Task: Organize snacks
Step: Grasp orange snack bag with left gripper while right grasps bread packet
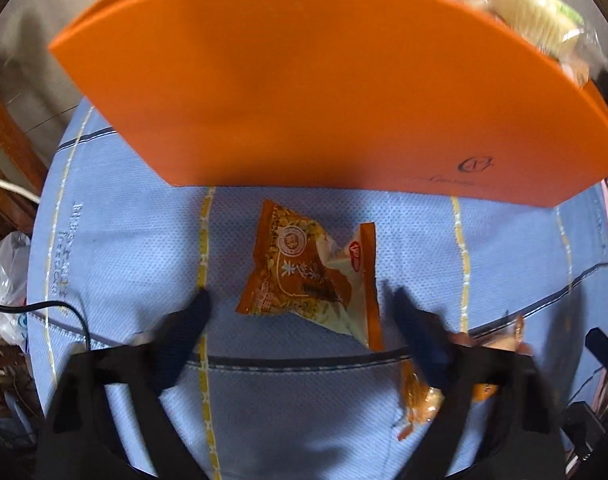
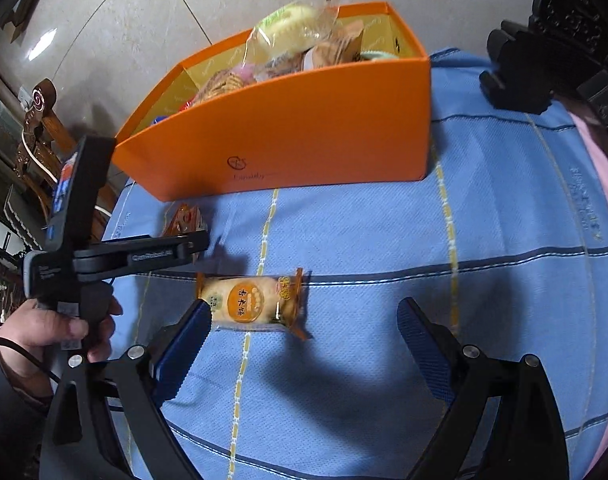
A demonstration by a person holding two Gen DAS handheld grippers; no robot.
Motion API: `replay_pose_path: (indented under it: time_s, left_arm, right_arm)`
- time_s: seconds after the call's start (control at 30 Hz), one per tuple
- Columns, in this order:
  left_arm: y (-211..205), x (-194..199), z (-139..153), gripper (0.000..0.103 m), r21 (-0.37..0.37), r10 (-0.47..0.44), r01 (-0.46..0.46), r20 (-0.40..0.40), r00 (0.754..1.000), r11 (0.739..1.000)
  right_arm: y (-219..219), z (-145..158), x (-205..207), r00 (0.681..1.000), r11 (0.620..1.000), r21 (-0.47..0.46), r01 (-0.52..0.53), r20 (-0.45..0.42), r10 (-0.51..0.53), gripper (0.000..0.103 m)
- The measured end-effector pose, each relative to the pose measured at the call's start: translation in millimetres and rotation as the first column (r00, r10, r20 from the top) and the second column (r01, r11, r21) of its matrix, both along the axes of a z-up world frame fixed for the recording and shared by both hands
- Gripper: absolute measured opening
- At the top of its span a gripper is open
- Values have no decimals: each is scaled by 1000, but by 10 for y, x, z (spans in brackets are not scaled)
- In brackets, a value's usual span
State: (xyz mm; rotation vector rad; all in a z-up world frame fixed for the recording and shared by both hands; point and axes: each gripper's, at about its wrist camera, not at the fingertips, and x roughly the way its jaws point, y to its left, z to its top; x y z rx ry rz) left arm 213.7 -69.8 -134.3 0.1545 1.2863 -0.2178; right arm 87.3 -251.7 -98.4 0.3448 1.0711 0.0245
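my left gripper (image 1: 300,300) hangs open over an orange packet (image 1: 311,272) on the blue cloth (image 1: 124,240), just before the box (image 1: 323,92). only my right view shows the box's heaped snacks (image 2: 292,48); there my right gripper (image 2: 300,312) gapes, one fingertip touching a round cake (image 2: 252,300).

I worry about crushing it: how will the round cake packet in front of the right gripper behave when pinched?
The round cake packet looks puffy and light in glossy film, so it may slip or skid on the blue cloth. Its pale cake probably crumbles under hard squeezing. The right gripper stands open around it.
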Motion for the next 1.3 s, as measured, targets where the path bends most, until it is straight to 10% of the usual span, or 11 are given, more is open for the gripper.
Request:
replay_pose_path:
  time_s: [0.23,1.0,1.3]
  left_arm:
    - [67,-95,53,49,-4,-17,17,44,999,1000]
    - [538,-402,110,49,-28,54,-53,22,998,998]
    - [360,-397,208,49,-14,29,-29,16,999,999]
  right_arm:
    - [195,-78,55,996,997,-24,-79,-30,78,95]
    - [818,-498,455,967,961,-131,-242,-117,228,97]
    - [630,-342,373,982,976,-116,-186,-60,180,80]
